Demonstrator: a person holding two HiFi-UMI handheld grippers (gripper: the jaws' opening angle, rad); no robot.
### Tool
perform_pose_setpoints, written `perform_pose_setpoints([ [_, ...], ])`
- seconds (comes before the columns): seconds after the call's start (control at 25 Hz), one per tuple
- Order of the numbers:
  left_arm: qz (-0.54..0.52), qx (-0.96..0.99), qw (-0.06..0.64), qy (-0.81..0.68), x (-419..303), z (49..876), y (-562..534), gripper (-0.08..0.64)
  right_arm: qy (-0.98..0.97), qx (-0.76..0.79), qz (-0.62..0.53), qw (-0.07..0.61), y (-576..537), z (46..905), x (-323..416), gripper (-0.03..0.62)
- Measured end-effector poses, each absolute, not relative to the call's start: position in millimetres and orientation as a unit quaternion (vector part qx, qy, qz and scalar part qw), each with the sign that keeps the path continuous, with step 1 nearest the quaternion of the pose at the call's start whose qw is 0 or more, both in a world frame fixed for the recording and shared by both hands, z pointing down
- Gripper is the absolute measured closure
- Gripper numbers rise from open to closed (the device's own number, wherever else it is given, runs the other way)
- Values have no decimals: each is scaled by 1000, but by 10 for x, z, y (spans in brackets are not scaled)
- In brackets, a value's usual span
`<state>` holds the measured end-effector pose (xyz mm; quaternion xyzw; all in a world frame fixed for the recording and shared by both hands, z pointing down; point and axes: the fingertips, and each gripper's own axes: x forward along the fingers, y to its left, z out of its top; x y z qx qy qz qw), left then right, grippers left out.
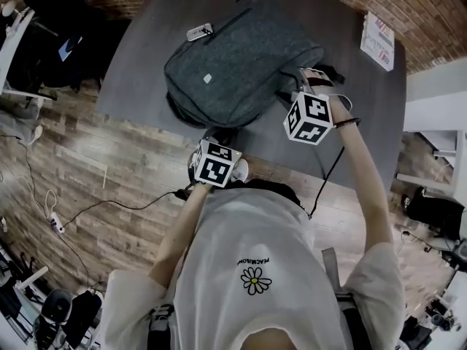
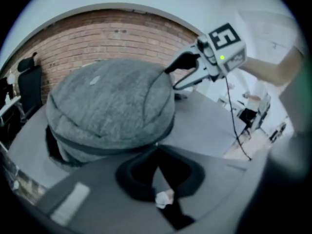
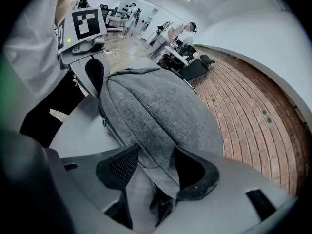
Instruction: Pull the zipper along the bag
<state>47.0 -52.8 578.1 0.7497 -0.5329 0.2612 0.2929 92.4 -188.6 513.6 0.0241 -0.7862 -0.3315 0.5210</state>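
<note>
Little of the pull looks done so far, though both grasps are in place. The grey bag (image 1: 233, 64) is lying on its side near the middle of the dark tabletop (image 1: 350, 93). The right gripper (image 3: 155, 155) is clamping a fold of its fabric between its jaws, steadying one end. At the other end the left gripper (image 2: 156, 146) is closing its jaw tips together right on the dark zip band (image 2: 107, 149). A small glint there is probably the zipper pull (image 2: 156, 144), so I judge it to be pinching that tab, although the pinch itself is too small to confirm. Along the stretch that shows, the band is running as one flat, unbroken line with no gaping. Nearly the whole run round the bag therefore seems to be waiting, and nothing is showing which way the slider is meant to go. A second small metal tab (image 3: 104, 123) is hanging on the bag's side, apart from both grippers. A white box (image 1: 378, 41) is sitting at the tabletop's far corner, well away from the bag. A curved brick wall (image 2: 97, 38) is standing behind the tabletop, cables (image 1: 109, 208) are trailing over the wooden floor (image 1: 87, 173), and people (image 3: 185, 30) are working at desks across the bright room.
</note>
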Motion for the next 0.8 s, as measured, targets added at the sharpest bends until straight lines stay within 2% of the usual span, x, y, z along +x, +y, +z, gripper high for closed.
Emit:
perform_pose_setpoints([
  [0.16,291,767,273,-502,618,5783,-512,548,-774,23,-344,531,-1902,5204,916,371],
  [0.4,213,749,337,-529,619,5771,-565,549,-765,17,-353,538,-1946,5218,899,376],
  [0.56,205,708,331,-590,193,5790,-550,549,-787,-10,-333,520,-1794,5197,824,395],
  [0.68,204,667,324,-639,-375,5776,-538,549,-806,-37,-327,493,-1556,5162,551,435],
  [0.8,245,634,291,-673,-843,5725,-549,549,-817,-66,-326,471,-1332,5168,243,462],
])
